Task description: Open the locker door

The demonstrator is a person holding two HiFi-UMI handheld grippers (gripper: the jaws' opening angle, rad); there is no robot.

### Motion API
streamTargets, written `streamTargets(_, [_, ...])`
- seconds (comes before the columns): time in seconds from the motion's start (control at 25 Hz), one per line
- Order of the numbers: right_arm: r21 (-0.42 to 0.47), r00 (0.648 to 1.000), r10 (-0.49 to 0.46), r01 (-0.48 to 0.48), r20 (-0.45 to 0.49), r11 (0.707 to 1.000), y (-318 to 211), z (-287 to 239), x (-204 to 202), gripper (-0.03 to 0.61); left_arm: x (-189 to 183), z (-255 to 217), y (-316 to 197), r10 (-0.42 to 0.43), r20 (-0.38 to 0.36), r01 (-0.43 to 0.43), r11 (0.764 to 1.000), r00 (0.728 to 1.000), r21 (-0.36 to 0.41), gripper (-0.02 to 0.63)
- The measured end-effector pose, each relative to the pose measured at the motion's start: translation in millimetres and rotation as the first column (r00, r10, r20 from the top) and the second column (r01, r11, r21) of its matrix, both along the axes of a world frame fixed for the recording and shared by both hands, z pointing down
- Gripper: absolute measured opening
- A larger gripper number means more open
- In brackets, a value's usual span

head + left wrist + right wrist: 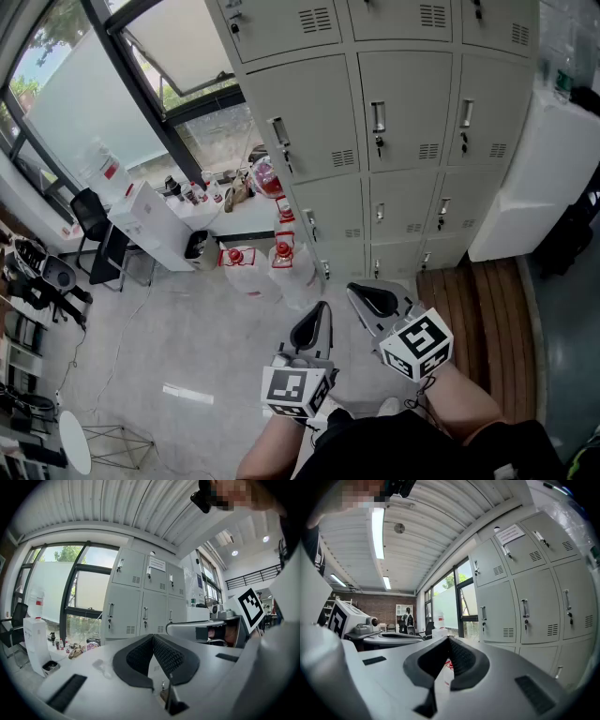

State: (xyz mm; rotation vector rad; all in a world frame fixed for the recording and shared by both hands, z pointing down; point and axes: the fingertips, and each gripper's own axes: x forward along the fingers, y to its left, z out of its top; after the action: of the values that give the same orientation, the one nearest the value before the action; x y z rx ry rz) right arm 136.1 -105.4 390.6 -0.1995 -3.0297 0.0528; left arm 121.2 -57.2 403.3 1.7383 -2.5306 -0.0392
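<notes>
A bank of grey lockers [394, 122] fills the top of the head view, every door closed, each with a chrome handle [377, 117] and a key lock. My left gripper [323, 309] and right gripper [356, 292] hang side by side in the air well short of the lockers, both shut with nothing between the jaws. In the left gripper view the jaws [152, 637] meet at the tip and the lockers [143, 604] stand beyond them. In the right gripper view the closed jaws [449, 641] point left of the lockers [525, 606].
Several large water bottles [281, 261] stand on the floor at the foot of the lockers. A white box-like unit [155, 225] and a black chair [94, 217] sit by the window on the left. A white appliance [534, 178] and a wooden platform [487, 309] are at the right.
</notes>
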Motion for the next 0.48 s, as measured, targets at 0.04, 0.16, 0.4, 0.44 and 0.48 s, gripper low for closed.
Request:
streamTargets(0.04, [-0.001,1.000,0.001,-0.001,-0.002,1.000,0.3,0.3,-1.4,0.054,-1.1,0.0,0.2,0.002,0.001,-0.002,1.000,1.000,-0.002,0.017])
streamTargets(0.16, [-0.008,1.000,0.000,0.000,-0.001,1.000,2.0,-0.3,-5.7,0.054,-4.4,-0.3,1.7,0.004,0.000,-0.004,1.000,1.000,-0.006,0.017])
streamTargets(0.4, [-0.012,1.000,-0.007,0.008,0.016,1.000,8.6,-3.4,-18.8,0.054,-16.6,0.4,8.4,-0.003,-0.006,0.003,1.000,1.000,-0.003,0.017])
streamTargets(0.44, [-0.012,1.000,-0.008,0.008,0.015,1.000,9.8,-3.0,-22.0,0.054,-19.5,0.6,10.0,-0.004,-0.007,0.004,1.000,1.000,-0.003,0.017])
streamTargets(0.48, [-0.013,1.000,-0.009,0.009,0.014,1.000,11.2,-2.8,-25.5,0.054,-22.7,0.9,11.7,-0.005,-0.008,0.005,1.000,1.000,-0.004,0.017])
